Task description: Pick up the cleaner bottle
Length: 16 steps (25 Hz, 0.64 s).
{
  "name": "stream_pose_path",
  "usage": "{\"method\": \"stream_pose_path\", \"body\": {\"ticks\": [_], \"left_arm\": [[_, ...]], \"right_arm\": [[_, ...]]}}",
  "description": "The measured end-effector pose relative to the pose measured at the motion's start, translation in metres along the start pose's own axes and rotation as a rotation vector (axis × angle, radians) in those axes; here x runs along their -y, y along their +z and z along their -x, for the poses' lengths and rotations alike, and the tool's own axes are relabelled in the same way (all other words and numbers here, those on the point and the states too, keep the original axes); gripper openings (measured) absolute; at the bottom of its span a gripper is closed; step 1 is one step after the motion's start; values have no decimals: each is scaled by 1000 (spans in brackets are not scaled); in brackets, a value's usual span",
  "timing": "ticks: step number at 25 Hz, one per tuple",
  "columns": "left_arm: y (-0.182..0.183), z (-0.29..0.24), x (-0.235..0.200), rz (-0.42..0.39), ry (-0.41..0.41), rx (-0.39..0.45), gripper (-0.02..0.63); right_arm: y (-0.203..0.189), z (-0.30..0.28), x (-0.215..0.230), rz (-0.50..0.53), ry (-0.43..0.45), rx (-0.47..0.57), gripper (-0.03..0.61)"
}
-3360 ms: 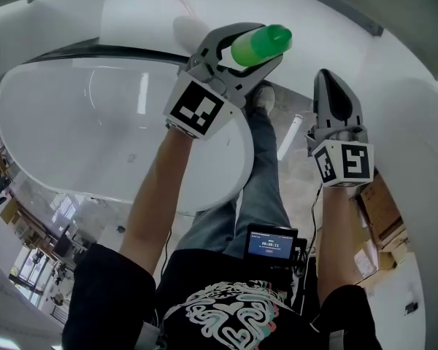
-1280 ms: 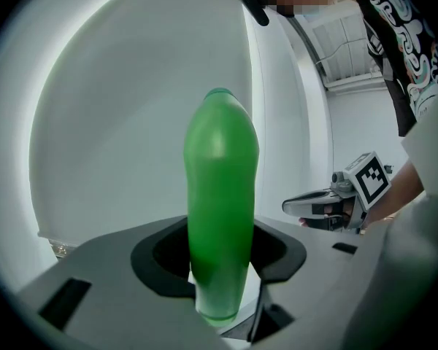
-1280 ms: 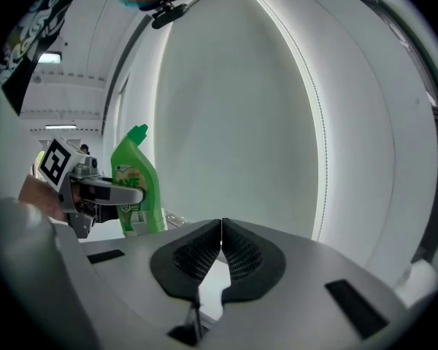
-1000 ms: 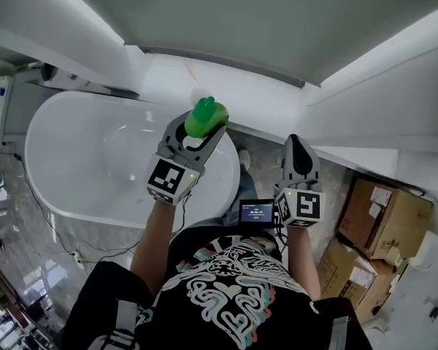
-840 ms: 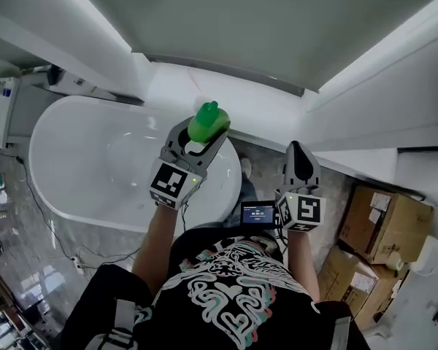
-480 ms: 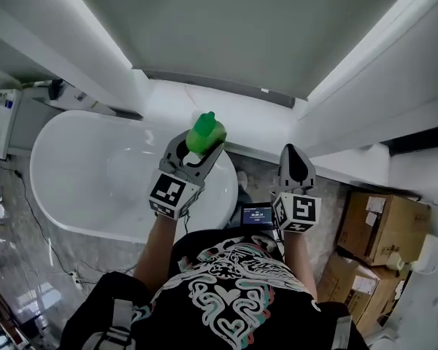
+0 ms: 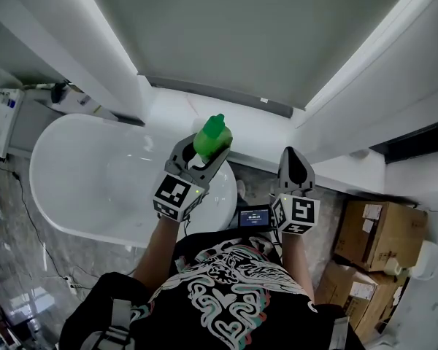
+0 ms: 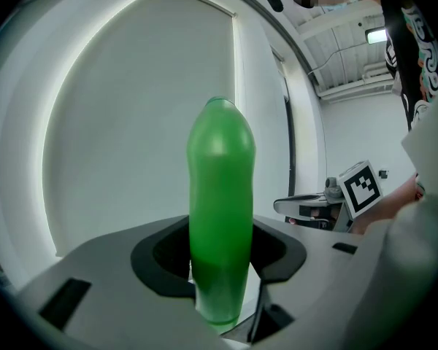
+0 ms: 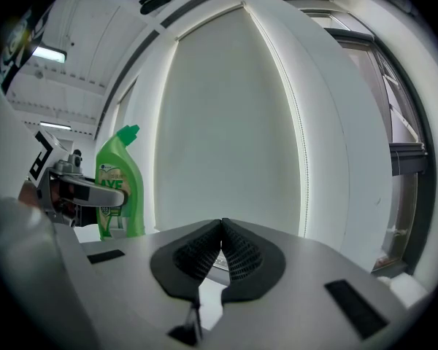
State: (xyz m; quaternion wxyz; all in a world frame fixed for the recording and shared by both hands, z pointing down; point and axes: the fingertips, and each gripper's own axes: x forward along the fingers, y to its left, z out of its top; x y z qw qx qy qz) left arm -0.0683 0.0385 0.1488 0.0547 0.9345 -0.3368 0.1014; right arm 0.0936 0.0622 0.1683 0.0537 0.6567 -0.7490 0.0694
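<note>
Left gripper (image 7: 204, 150) is gripping the green cleaner bottle (image 7: 211, 135).
Right gripper (image 7: 293, 157), at its 3 o'clock, is holding its fingers together, empty.

The cleaner bottle (image 7: 211, 135) is smooth, glossy green plastic, while the left gripper (image 7: 204, 152) and right gripper (image 7: 293, 154) have matt grey plastic bodies, the right one fitted with black, ribbed, rubber-like pads (image 9: 197, 257). In the head view, the bathtub (image 7: 73, 195) at 9 o'clock has a smooth, glossy white finish, and the floor (image 7: 11, 239) at 8 o'clock is polished, reflective stone-look tile. The boxes (image 7: 376, 232) at 4 o'clock are matt brown cardboard, and the T-shirt (image 7: 233, 305) at 6 o'clock is black cloth with a flat print.
</note>
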Motion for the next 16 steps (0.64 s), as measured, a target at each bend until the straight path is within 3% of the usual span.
{"method": "stream_pose_path", "body": {"ticks": [10, 16], "left_arm": [[-2, 1, -4, 2, -10, 1, 199], [-4, -8, -4, -40, -45, -1, 198]], "right_arm": [[1, -2, -7, 6, 0, -1, 26], [-5, -9, -7, -2, -1, -3, 26]]}}
